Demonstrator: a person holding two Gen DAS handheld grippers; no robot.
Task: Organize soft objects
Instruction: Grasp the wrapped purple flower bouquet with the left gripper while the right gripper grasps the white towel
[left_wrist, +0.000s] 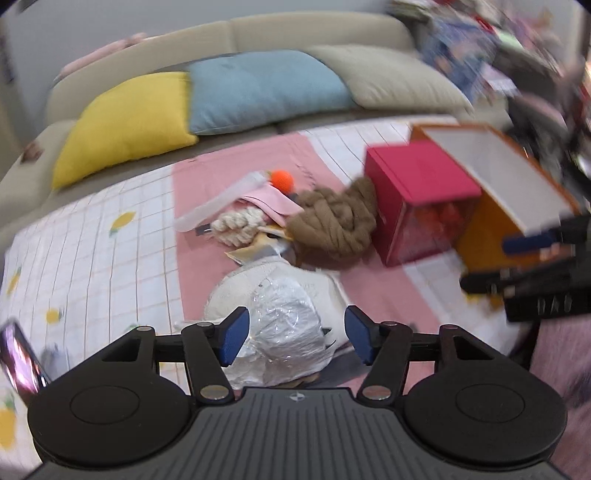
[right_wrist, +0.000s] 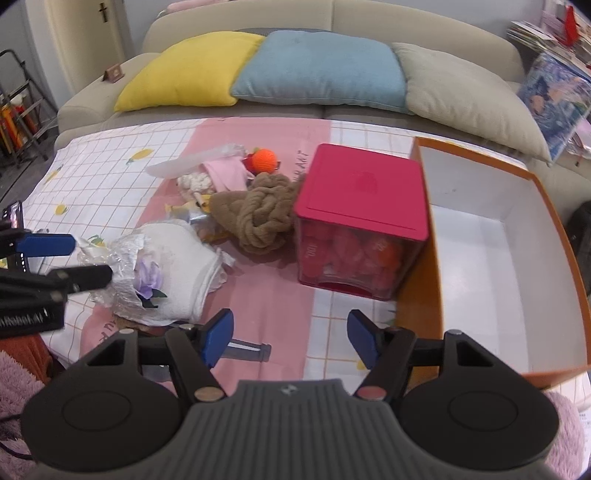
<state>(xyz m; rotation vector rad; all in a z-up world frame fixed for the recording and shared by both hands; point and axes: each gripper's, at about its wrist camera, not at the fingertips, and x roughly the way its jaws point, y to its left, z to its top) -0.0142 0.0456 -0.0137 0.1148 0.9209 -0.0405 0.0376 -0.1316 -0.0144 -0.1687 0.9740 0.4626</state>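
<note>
A white cloth bundle wrapped in crinkled plastic (left_wrist: 284, 325) (right_wrist: 173, 266) lies on the tablecloth. My left gripper (left_wrist: 297, 336) (right_wrist: 92, 258) hangs over it, open, with the bundle between its blue pads; no clear squeeze shows. Behind it is a pile: a brown chunky knot (left_wrist: 332, 225) (right_wrist: 258, 218), cream rope (left_wrist: 240, 225), a pink cloth (left_wrist: 273, 203) and an orange crochet ball (left_wrist: 281, 180) (right_wrist: 264, 159). My right gripper (right_wrist: 291, 339) (left_wrist: 484, 264) is open over bare tablecloth with nothing between its fingers. Right of it stands an orange box (right_wrist: 546, 229) with an empty white inside.
A red-lidded box (right_wrist: 362, 192) with a clear front stands between the pile and the orange box. Yellow (right_wrist: 192, 70), blue (right_wrist: 321, 70) and beige (right_wrist: 469, 96) cushions lean on the sofa behind the table. A phone (left_wrist: 18, 354) sits at the table's left edge.
</note>
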